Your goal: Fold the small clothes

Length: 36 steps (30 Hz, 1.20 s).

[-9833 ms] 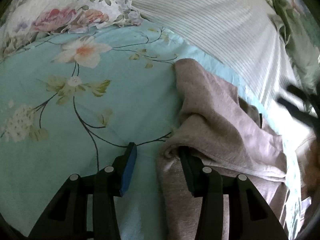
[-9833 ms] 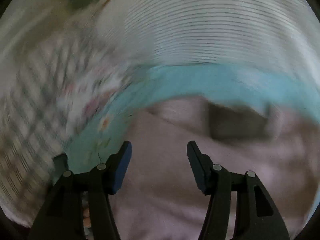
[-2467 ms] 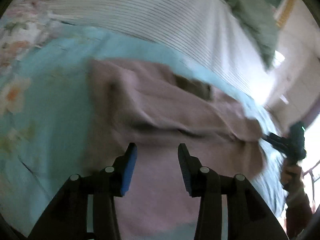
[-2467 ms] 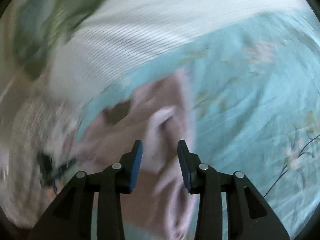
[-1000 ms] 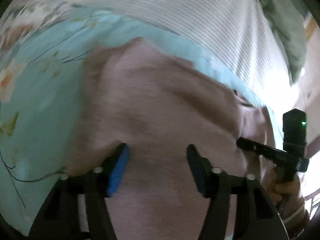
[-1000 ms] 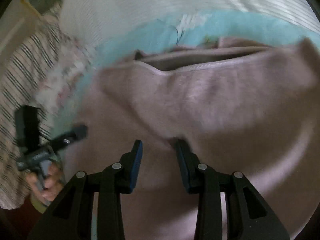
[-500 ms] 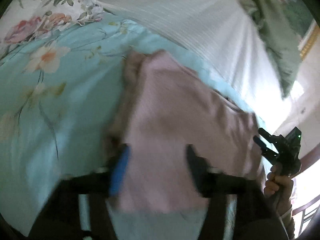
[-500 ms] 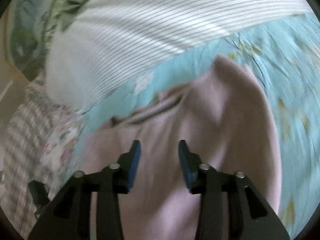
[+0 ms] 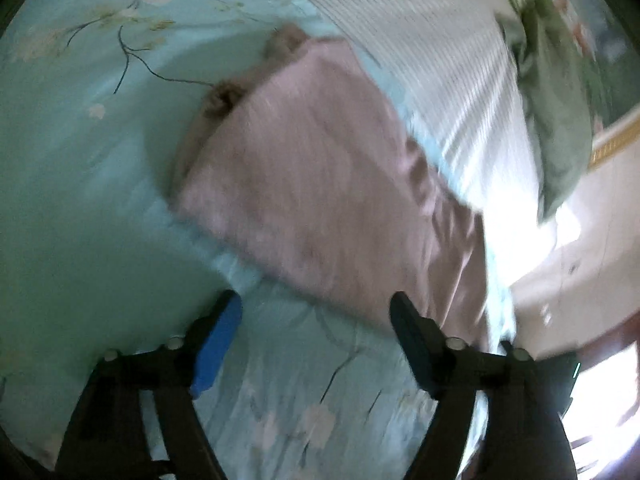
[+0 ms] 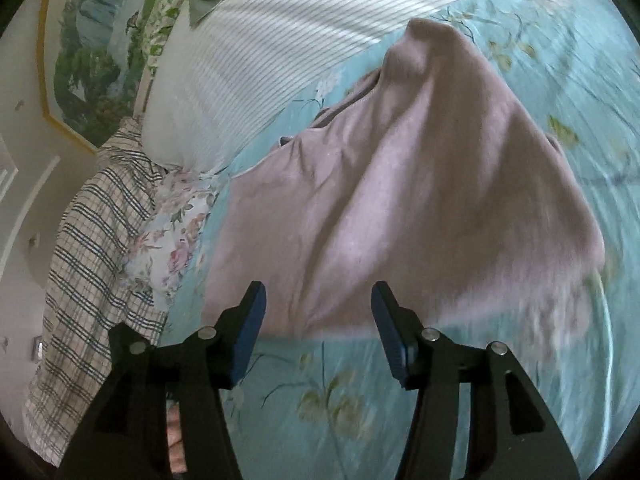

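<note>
Floral turquoise bedsheet [image 10: 500, 420], striped pillow [image 10: 280, 48], plaid cloth [image 10: 92, 240], framed painting [image 10: 92, 40].

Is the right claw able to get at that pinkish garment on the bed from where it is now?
Probably yes: the right claw is open, and the pinkish garment lies just ahead with its near edge uncovered.

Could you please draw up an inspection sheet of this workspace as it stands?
Surface: floral turquoise bedsheet, wrinkled.
Job's things: mauve garment lying folded on the sheet, held by neither gripper.
Clutter: striped pillow, plaid cloth, floral pillow.
Grippers: left hand-held gripper and right hand-held gripper both open after widening, nothing between the jaws.
Cables: nothing seen.
Surroundings: framed landscape picture on the wall.
</note>
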Each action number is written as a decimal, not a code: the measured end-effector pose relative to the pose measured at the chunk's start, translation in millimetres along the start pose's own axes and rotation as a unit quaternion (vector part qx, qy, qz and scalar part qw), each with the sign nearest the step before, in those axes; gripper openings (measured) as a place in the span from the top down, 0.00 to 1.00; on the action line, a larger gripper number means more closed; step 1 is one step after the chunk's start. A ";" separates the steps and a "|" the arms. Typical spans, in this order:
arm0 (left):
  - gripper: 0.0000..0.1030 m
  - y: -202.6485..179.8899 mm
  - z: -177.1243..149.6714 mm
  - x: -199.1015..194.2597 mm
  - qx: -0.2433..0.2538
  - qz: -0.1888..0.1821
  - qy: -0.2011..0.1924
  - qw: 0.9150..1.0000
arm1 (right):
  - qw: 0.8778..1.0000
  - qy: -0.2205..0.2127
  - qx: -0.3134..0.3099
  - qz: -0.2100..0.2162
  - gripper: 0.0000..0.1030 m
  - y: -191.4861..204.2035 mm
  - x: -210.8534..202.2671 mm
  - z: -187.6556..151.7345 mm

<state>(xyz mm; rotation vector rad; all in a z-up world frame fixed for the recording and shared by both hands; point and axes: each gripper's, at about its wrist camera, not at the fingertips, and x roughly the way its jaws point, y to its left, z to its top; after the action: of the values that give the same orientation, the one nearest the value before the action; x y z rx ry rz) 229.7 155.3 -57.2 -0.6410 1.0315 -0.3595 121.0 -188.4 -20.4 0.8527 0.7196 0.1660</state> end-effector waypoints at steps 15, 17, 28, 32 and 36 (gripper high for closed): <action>0.88 -17.4 61.5 22.1 -0.013 0.047 -0.083 0.995 | 1.000 -0.001 0.008 0.006 0.43 -3.0 -13.2 -1.1; 0.90 -37.6 59.9 18.1 0.024 0.044 -0.094 0.994 | 1.000 -0.003 0.003 0.004 0.43 -4.2 -16.4 7.9; 0.91 -190.3 -9.4 69.2 0.311 0.031 -0.057 0.948 | 1.000 0.007 -0.006 0.013 0.43 -21.6 -19.8 89.0; 0.92 -197.0 -41.4 107.7 0.359 0.048 -0.017 0.932 | 0.997 0.054 -0.005 0.048 0.34 -20.0 15.8 115.8; 0.92 -186.0 -40.9 115.0 0.337 0.031 0.001 0.941 | 0.993 0.109 -0.007 0.046 0.24 -18.5 67.4 134.5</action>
<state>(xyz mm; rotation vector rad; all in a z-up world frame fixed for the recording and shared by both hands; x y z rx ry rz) 252.2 -64.4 -29.7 0.0099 0.8538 -0.6204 255.3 -257.7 -9.3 0.8637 0.8822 0.3491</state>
